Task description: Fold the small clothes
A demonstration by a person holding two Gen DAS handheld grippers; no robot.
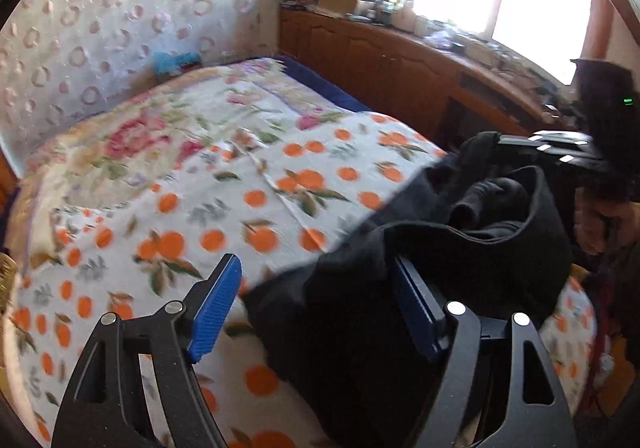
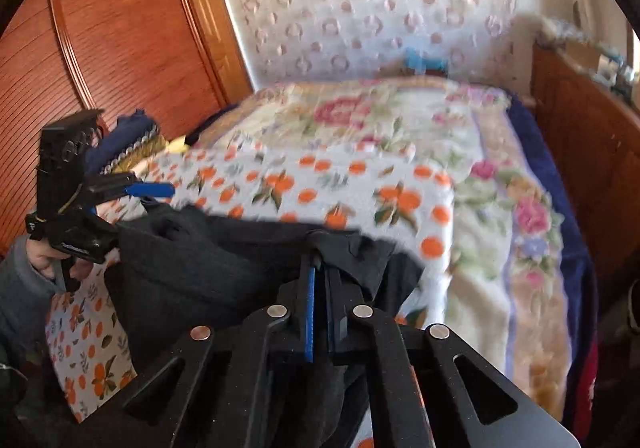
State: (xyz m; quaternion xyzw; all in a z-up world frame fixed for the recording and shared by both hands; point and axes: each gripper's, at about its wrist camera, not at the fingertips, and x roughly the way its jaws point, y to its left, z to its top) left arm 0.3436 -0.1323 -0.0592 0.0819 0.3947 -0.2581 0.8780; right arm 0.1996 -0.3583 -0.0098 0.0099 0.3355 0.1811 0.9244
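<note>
A small black garment (image 1: 400, 288) hangs bunched over the bed's orange-print blanket (image 1: 200, 215). My left gripper (image 1: 316, 296) is open, its blue pads wide apart, with the black cloth draped against the right finger (image 1: 416, 312). My right gripper (image 2: 320, 284) is shut on a corner of the black garment (image 2: 208, 260) and holds it lifted above the blanket (image 2: 360, 183). The left gripper also shows in the right wrist view (image 2: 140, 195), open at the garment's far left edge. The right gripper shows in the left wrist view (image 1: 560, 151) at the cloth's far end.
The bed carries a floral blanket (image 1: 152, 135) further back, against a wall with a ring pattern. A wooden cabinet (image 1: 400, 63) with clutter runs under the window on the right. A wooden wardrobe (image 2: 100, 47) stands left of the bed.
</note>
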